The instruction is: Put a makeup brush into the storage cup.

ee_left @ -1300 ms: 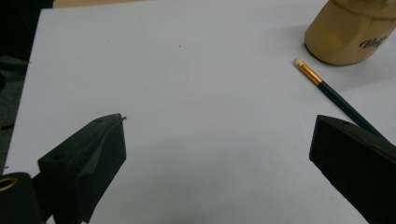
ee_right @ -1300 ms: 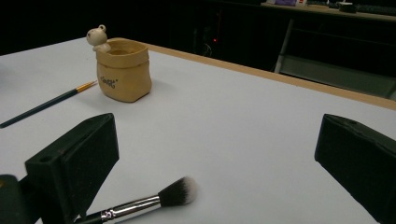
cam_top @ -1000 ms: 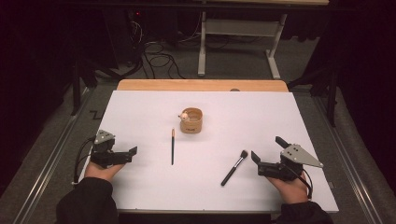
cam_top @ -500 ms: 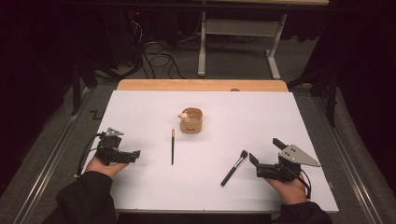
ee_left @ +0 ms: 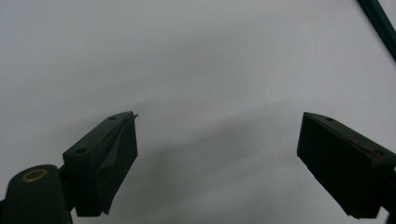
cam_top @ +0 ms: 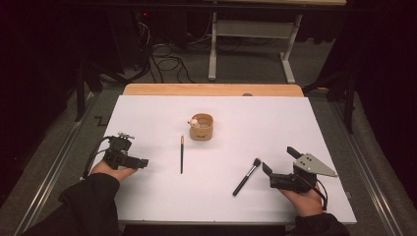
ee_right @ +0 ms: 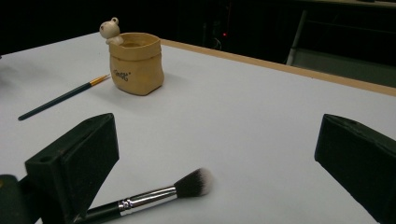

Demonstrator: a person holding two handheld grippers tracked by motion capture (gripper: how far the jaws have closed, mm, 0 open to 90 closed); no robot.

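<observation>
Easing inward over the white worktop (cam_top: 147, 206) towards the thin dark paintbrush (cam_top: 181, 155), left gripper (cam_top: 141, 162) jaws narrowing slightly yet spread, empty.

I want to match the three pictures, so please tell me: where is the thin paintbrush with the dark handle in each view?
High view: thin paintbrush lies upright in the picture, left of centre, below the pot.
Left gripper view: a dark handle crosses the top right corner, probably this brush.
Right gripper view: far left, slanting toward the pot.
Shared landmark: the white tabletop.
</observation>
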